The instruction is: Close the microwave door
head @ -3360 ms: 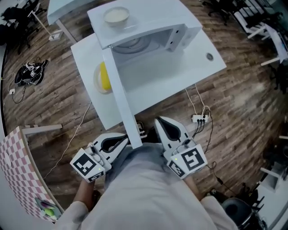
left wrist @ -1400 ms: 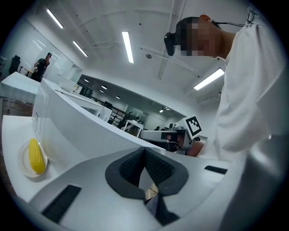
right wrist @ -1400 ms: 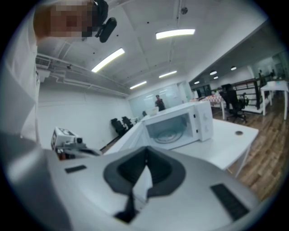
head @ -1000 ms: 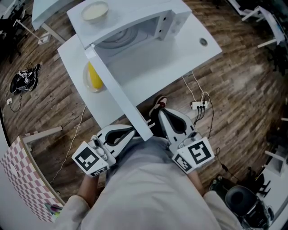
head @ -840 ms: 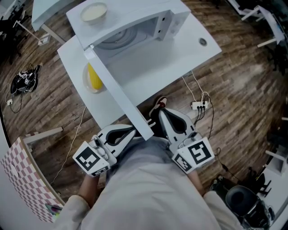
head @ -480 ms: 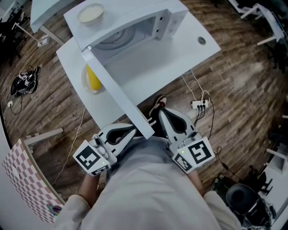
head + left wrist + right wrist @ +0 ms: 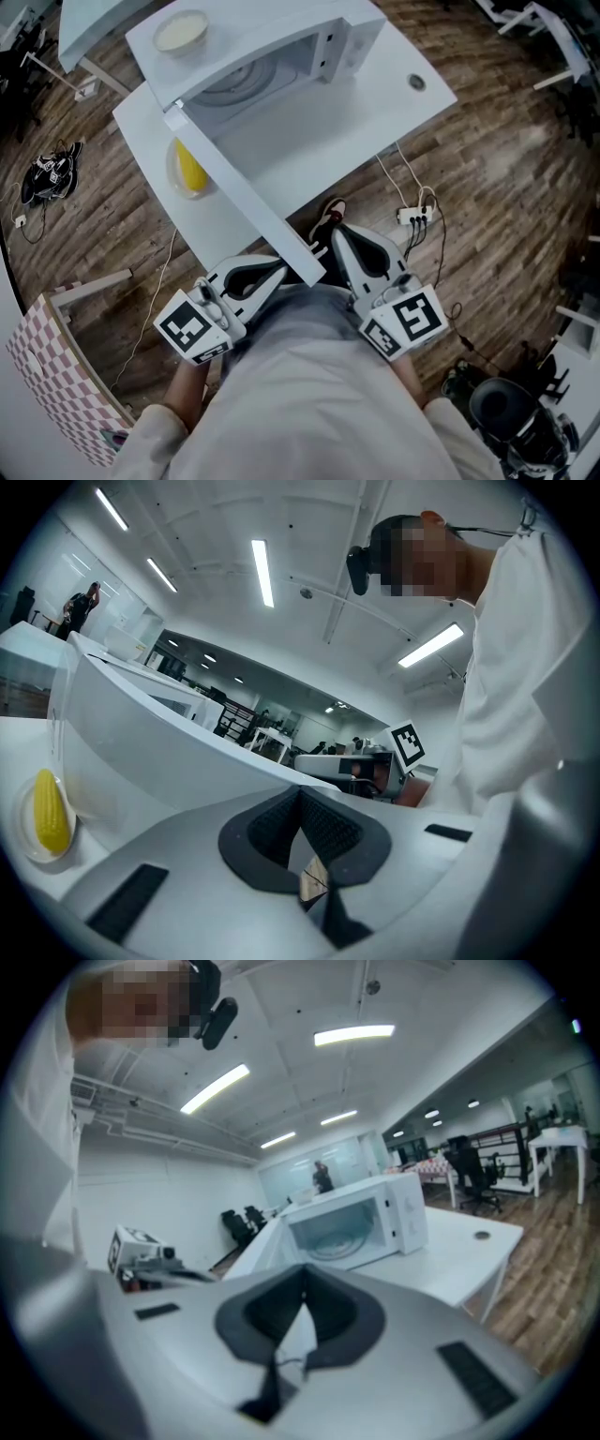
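Observation:
The white microwave (image 7: 281,47) stands on a white table (image 7: 375,122) with its cavity and turntable showing. Its door (image 7: 244,197) is swung wide open, and the free edge reaches out over the table's near edge between my two grippers. My left gripper (image 7: 274,272) is held low by the person's body, left of the door's end, jaws shut and empty. On the other side of that end is my right gripper (image 7: 339,234), shut and empty too. The right gripper view shows the open microwave (image 7: 361,1222) ahead; the left gripper view shows the door (image 7: 187,752) close by.
A bowl (image 7: 181,31) sits on top of the microwave. A plate with yellow corn (image 7: 190,167) lies on the table behind the door. A power strip with cables (image 7: 412,217) lies on the wooden floor, a checked board (image 7: 47,366) stands at left, and a chair (image 7: 506,417) at bottom right.
The microwave and table have drifted slightly up and left in the head view. Both grippers stay shut, low beside the door's free end.

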`<action>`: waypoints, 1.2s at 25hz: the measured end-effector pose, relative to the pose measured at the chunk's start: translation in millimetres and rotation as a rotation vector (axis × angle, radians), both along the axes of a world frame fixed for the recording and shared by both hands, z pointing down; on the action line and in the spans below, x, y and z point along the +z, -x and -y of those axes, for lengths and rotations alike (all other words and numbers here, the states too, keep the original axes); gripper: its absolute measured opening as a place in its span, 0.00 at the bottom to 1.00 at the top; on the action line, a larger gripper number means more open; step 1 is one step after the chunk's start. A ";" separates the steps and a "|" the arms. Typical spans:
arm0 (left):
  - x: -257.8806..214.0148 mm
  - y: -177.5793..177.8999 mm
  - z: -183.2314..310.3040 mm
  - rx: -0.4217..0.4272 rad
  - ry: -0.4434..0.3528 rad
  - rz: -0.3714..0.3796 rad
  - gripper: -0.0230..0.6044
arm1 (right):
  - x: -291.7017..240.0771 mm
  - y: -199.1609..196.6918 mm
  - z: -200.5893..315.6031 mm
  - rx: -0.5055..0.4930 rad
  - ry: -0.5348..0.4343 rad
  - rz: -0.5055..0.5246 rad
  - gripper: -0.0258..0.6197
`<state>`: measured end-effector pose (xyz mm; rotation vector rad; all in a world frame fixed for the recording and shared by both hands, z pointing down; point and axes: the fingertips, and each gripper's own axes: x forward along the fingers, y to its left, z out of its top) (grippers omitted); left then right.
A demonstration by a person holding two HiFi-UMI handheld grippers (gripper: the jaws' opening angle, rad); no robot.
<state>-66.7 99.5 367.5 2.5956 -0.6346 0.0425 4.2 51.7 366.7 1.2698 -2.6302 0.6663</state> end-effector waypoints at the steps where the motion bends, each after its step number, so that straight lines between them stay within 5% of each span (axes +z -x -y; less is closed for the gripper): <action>1: 0.2 -1.3 0.9 0.002 0.001 -0.001 0.06 | 0.2 -1.1 0.7 0.002 0.000 0.001 0.07; 30: -0.3 -27.0 27.7 0.047 0.011 -0.006 0.06 | 4.4 -25.9 27.7 0.039 0.026 0.018 0.07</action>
